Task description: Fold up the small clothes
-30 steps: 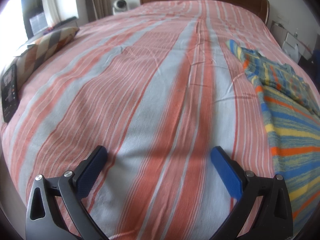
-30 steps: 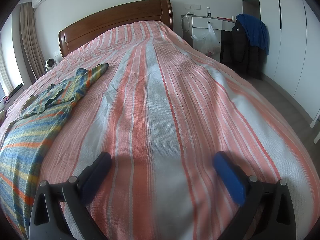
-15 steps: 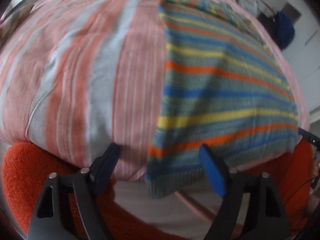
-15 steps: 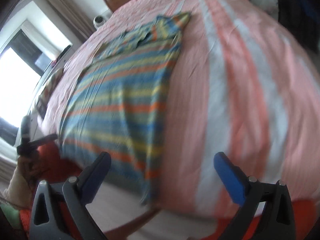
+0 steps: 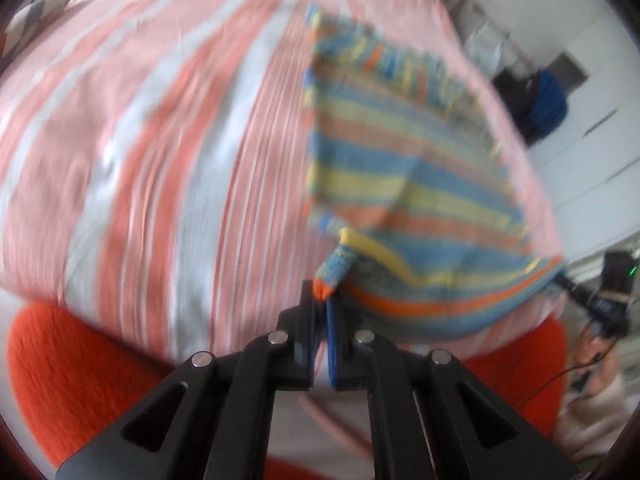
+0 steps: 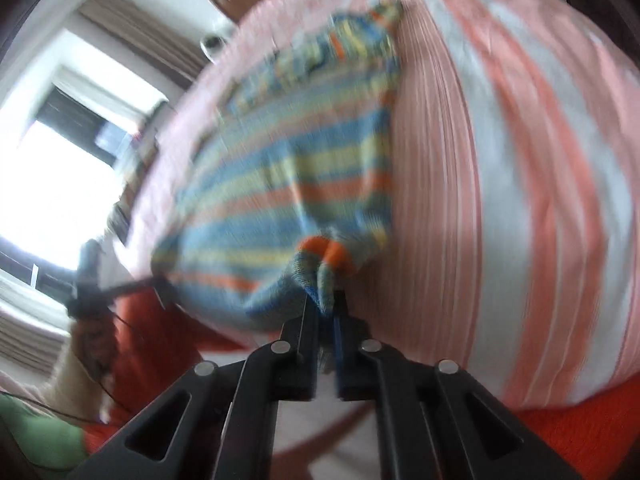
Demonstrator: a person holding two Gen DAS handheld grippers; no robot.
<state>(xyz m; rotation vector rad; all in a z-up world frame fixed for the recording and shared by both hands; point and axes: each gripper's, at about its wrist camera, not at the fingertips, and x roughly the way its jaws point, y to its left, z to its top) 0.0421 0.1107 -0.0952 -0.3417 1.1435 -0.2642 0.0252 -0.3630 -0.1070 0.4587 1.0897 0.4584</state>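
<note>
A small knitted sweater [image 5: 404, 184] with blue, yellow, orange and grey stripes lies on the bed, its hem at the near edge. My left gripper [image 5: 322, 300] is shut on the hem's left corner, which bunches up between the pads. My right gripper [image 6: 326, 308] is shut on the hem's right corner of the same sweater [image 6: 296, 160]. Both corners are lifted off the bed. The right gripper also shows at the far right of the left wrist view [image 5: 600, 300]. Both views are blurred by motion.
The bed [image 5: 160, 140] has a pink, orange and white striped cover [image 6: 500, 160]. A patterned pillow [image 5: 36, 20] lies at its far left. Orange fabric [image 5: 60, 368] lies below the bed's near edge. A bright window [image 6: 52, 176] is at the left.
Both grippers went from open to shut on the sweater's hem corners. The hem has lifted from the bed's edge.
</note>
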